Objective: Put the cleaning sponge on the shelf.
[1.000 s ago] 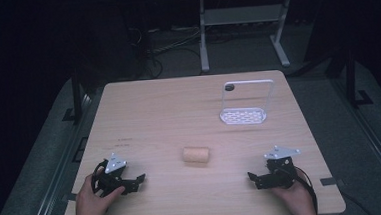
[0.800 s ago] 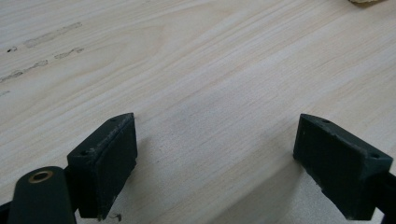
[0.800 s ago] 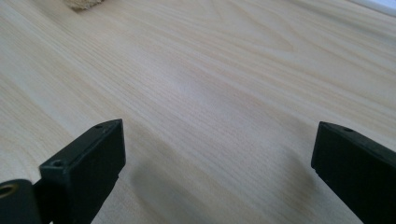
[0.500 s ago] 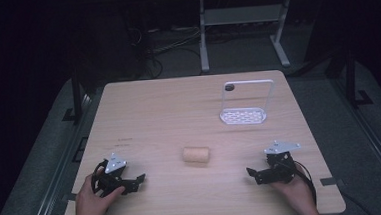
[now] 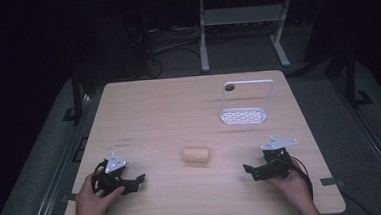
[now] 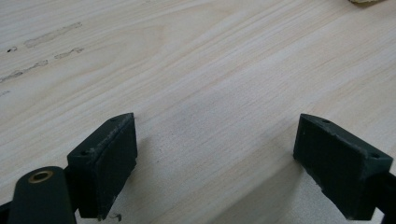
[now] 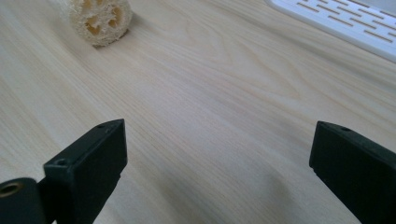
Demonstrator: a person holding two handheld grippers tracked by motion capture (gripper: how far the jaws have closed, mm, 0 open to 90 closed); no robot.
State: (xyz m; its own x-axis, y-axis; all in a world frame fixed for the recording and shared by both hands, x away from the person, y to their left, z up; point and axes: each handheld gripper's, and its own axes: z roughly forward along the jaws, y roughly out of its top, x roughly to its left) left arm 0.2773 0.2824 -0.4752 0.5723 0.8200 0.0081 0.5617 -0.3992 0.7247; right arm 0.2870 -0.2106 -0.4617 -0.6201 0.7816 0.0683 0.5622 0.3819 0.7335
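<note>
Hands rest at the near edge of a pale wooden table, each holding a gripper. The left gripper and right gripper both have jaws spread wide, gripping nothing. A loofah piece lies between them, ahead of both sets of fingertips. A white slotted rack stands beyond the right gripper. The right gripper has barely shifted over the last second, so no task step seems begun.

Place: lab or studio | signs: lone wooden table, floor cables, metal stand
</note>
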